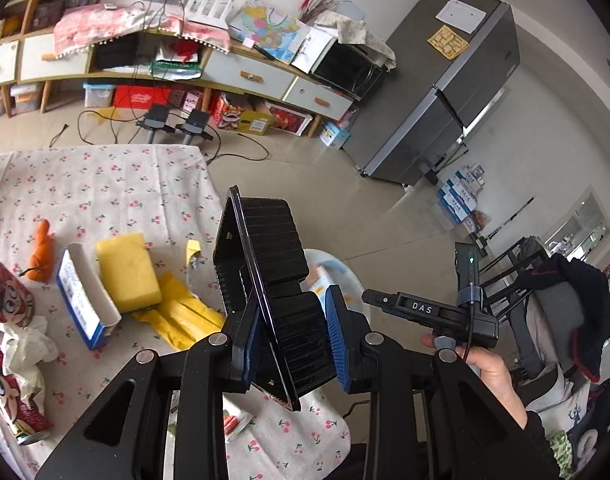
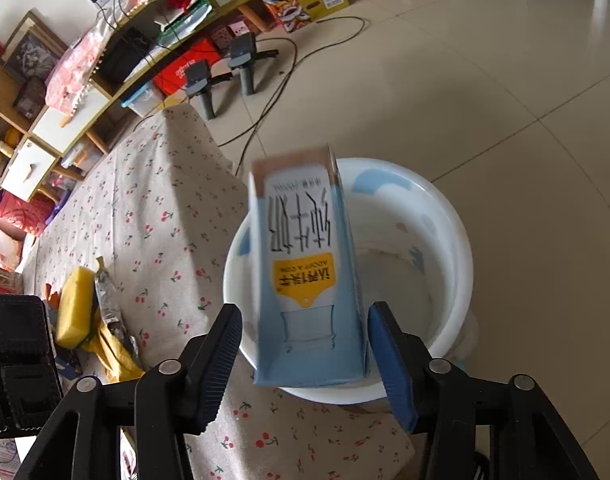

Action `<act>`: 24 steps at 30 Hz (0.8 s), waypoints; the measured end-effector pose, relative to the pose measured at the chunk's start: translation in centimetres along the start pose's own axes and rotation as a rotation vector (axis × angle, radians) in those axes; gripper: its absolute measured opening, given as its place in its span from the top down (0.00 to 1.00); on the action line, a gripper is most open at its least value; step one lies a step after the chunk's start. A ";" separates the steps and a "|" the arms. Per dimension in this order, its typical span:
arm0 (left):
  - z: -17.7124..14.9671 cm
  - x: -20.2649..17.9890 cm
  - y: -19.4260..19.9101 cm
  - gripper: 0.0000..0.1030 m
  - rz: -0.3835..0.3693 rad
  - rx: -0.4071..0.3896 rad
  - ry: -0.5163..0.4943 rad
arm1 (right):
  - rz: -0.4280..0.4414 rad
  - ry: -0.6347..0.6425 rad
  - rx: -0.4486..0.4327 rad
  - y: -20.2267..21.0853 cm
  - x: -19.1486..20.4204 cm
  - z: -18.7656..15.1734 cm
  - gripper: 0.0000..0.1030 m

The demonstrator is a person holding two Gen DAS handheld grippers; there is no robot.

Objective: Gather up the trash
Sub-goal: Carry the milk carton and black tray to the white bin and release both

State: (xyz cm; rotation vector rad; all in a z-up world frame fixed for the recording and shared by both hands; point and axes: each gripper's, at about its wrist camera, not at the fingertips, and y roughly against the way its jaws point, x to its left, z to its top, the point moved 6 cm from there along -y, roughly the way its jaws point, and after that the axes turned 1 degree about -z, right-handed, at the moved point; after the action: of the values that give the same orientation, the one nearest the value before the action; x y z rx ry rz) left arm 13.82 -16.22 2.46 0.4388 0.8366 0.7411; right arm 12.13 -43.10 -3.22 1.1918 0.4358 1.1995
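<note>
My right gripper (image 2: 305, 360) points steeply down over the white basin (image 2: 445, 240), which sits on the floor against the table's edge in the lower right of that view. The blue milk carton (image 2: 309, 280) stands between my jaws, but they are spread and I see a gap on each side of it; it is blurred, so I judge it is slipping free toward the basin, which is why I hold it right above the opening. My left gripper (image 1: 289, 344) is clamped on a black plastic tray (image 1: 265, 264), held on edge so the thin rim sits between the pads; I carry it at the table's corner, low centre of the left view, with the basin partly hidden behind it. Still lying on the cherry-print tablecloth (image 1: 105, 184), at the left of that frame: a yellow sponge (image 1: 127, 272), an open blue box (image 1: 83, 296), yellow wrapper (image 1: 185, 316), crumpled tissue (image 1: 25, 344) and two red cans (image 1: 9, 296). I reckon the tray goes in next, then those
</note>
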 end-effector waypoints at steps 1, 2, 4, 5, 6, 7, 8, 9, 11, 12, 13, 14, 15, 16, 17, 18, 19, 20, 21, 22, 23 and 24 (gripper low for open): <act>0.0 -0.6 -0.8 0.70 -0.005 0.008 -0.010 | -0.004 -0.011 -0.006 0.2 -0.4 0.1 0.32; -0.1 -1.1 -1.6 0.70 -0.011 0.017 -0.019 | -0.003 -0.021 -0.009 0.6 -0.8 0.1 0.32; 0.1 -2.2 -3.4 0.70 -0.025 0.032 -0.030 | -0.005 -0.033 -0.017 1.3 -1.5 0.0 0.32; 0.0 -2.7 -4.2 0.70 -0.034 0.038 -0.034 | -0.015 -0.036 -0.021 1.7 -2.0 -0.2 0.31; 0.0 -3.1 -5.0 0.70 -0.042 0.044 -0.036 | -0.028 -0.036 -0.024 2.1 -2.4 -0.2 0.31; 0.0 -3.5 -5.8 0.70 -0.051 0.050 -0.038 | -0.046 -0.036 -0.029 2.5 -2.9 -0.3 0.31; 0.0 -3.9 -6.6 0.70 -0.060 0.055 -0.040 | -0.059 -0.037 -0.035 2.8 -3.4 -0.4 0.31; 0.0 -4.3 -7.5 0.70 -0.068 0.059 -0.043 | -0.071 -0.038 -0.040 3.2 -3.9 -0.5 0.31; 0.0 -5.0 -9.0 0.70 -0.085 0.068 -0.044 | -0.087 -0.050 -0.050 4.0 -5.0 -0.7 0.31; 0.0 -5.5 -9.9 0.70 -0.098 0.075 -0.041 | -0.089 -0.057 -0.053 4.2 -5.4 -0.7 0.30; 0.0 -5.9 -10.7 0.70 -0.109 0.082 -0.034 | -0.091 -0.063 -0.056 4.4 -5.9 -0.8 0.30; -0.1 -6.2 -11.5 0.70 -0.118 0.089 -0.030 | -0.093 -0.068 -0.058 4.6 -6.3 -0.8 0.30; -0.2 -6.4 -12.3 0.70 -0.125 0.097 -0.029 | -0.097 -0.073 -0.059 4.8 -6.7 -1.0 0.30; -0.2 -6.7 -13.0 0.70 -0.127 0.102 -0.030 | -0.099 -0.077 -0.062 5.1 -7.2 -1.0 0.30; -0.3 -7.0 -13.7 0.70 -0.126 0.108 -0.032 | -0.100 -0.081 -0.066 5.3 -7.5 -1.1 0.30; -0.4 -7.3 -14.3 0.70 -0.124 0.114 -0.036 | -0.102 -0.086 -0.069 5.5 -7.8 -1.1 0.30; -0.4 -7.6 -14.9 0.69 -0.123 0.115 -0.039 | -0.103 -0.090 -0.073 5.7 -8.1 -1.1 0.30; -0.4 -7.8 -15.3 0.69 -0.121 0.112 -0.047 | -0.103 -0.093 -0.077 5.9 -8.2 -1.1 0.30; -0.4 -8.0 -15.8 0.69 -0.120 0.107 -0.058 | -0.104 -0.096 -0.080 6.0 -8.3 -1.1 0.30; -0.5 -8.3 -16.2 0.68 -0.121 0.112 -0.075 | -0.103 -0.099 -0.083 6.1 -8.5 -1.1 0.30; -0.5 -8.4 -16.7 0.63 -0.100 0.124 -0.091 | -0.103 -0.102 -0.085 6.1 -8.5 -1.0 0.30; -0.6 -8.3 -17.1 0.55 -0.067 0.134 -0.101 | -0.101 -0.106 -0.087 6.2 -8.6 -1.0 0.30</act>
State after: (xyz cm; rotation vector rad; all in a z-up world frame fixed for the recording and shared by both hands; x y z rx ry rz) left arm 16.70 -33.81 -4.18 0.5611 0.8046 0.5983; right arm 5.18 -50.83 -0.77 1.1396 0.3568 1.0534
